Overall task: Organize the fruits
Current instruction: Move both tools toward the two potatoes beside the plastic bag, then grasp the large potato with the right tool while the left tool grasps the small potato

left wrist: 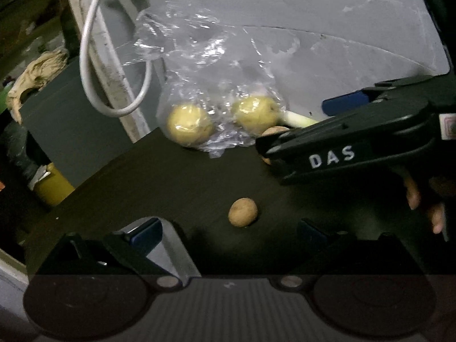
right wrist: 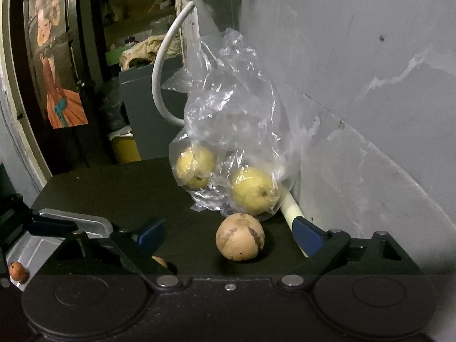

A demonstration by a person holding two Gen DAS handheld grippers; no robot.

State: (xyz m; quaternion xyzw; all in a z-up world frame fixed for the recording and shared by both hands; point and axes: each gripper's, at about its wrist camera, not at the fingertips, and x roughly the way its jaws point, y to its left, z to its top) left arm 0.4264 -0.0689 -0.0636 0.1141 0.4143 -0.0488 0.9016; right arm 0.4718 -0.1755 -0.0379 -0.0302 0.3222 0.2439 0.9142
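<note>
Holding both tools open, I see a round tan fruit [right wrist: 240, 236] on the dark tabletop [right wrist: 128, 193] between my right tool [right wrist: 229, 232] fingers; a smaller brown fruit [left wrist: 243, 212] lies just ahead of my left tool [left wrist: 228, 232].

ahead of the hand-held gripper and to its left, a white cable [right wrist: 159, 85] loops down along a grimy pale post [left wrist: 111, 57] at the far edge of the dark surface [right wrist: 119, 188]. a grey box [right wrist: 145, 108] stands beyond that edge, with a crumpled beige cloth [right wrist: 145, 50] on top and a yellow container [right wrist: 125, 149] at its foot. farther left hangs a poster of a figure in an orange dress [right wrist: 57, 65], and a scuffed grey wall [right wrist: 356, 71] rises ahead and right.
</note>
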